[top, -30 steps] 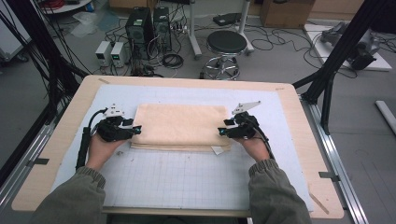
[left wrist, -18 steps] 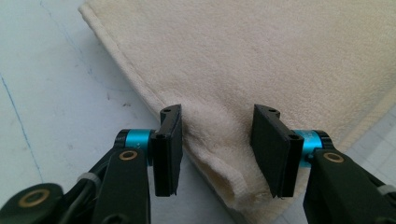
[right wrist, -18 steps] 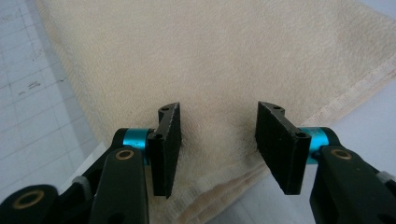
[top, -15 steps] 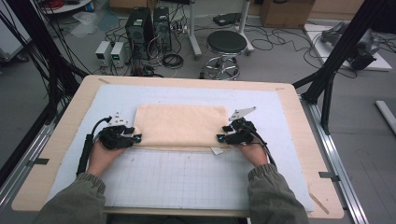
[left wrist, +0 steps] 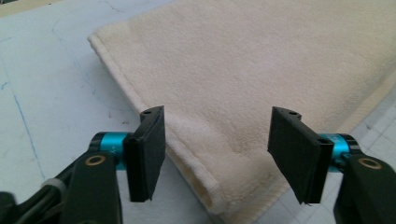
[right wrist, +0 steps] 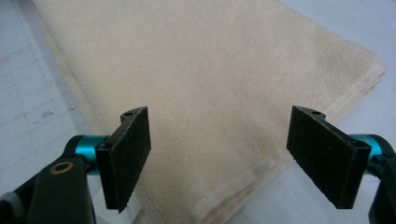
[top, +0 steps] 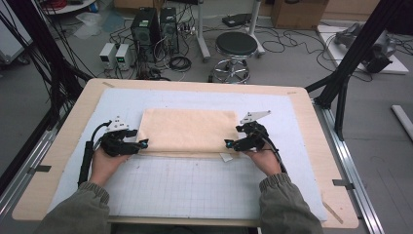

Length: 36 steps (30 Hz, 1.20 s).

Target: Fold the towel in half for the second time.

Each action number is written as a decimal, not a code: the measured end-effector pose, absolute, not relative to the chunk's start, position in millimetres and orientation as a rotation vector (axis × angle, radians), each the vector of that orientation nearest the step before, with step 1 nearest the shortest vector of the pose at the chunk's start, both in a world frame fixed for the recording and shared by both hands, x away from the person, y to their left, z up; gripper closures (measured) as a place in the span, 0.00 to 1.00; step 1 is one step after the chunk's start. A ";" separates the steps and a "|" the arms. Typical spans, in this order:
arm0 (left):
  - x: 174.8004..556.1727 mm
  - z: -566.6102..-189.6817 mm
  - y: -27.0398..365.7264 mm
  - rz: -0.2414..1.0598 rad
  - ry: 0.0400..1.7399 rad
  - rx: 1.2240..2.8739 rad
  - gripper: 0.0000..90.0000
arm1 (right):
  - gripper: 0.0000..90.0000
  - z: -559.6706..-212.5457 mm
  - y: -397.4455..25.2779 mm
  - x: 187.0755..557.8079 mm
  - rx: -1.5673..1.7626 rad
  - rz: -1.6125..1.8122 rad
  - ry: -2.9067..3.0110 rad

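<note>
A cream folded towel [top: 187, 130] lies flat on the white gridded mat [top: 195, 185] in the middle of the table. My left gripper [top: 141, 145] is at the towel's near left corner, open, its jaws standing wide over the folded edge of the towel [left wrist: 224, 93]. My right gripper [top: 230, 144] is at the near right corner, also open, with the towel [right wrist: 210, 84] spread beyond its jaws. Neither gripper holds anything. A small white tag [top: 225, 157] sticks out from under the towel's near edge by the right gripper.
The wooden table [top: 316, 146] frames the mat. Behind it on the floor stand a black stool [top: 235, 45], computer cases [top: 152, 24] and tangled cables. Black frame posts [top: 350, 63] rise at the right and left.
Both hands have drawn back toward the near edge of the towel, and the towel now lies flatter and narrower, folded over. Both grippers have let go of it.
</note>
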<state>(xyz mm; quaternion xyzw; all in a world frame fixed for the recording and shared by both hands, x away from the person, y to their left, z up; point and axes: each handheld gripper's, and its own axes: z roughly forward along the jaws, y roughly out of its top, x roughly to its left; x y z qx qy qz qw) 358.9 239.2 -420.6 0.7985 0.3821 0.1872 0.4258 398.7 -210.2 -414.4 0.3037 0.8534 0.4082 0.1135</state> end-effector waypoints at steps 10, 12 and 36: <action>349.2 -412.9 238.1 0.459 0.941 1.990 0.24 | 0.18 -405.7 -210.5 389.1 0.852 1.190 2.505; 346.6 -411.7 238.4 0.463 0.930 1.992 0.23 | 0.18 -404.3 -211.7 386.9 0.854 1.185 2.504; 314.2 -409.8 250.9 0.468 0.895 2.010 0.13 | 0.13 -403.6 -232.7 347.2 0.841 1.271 2.416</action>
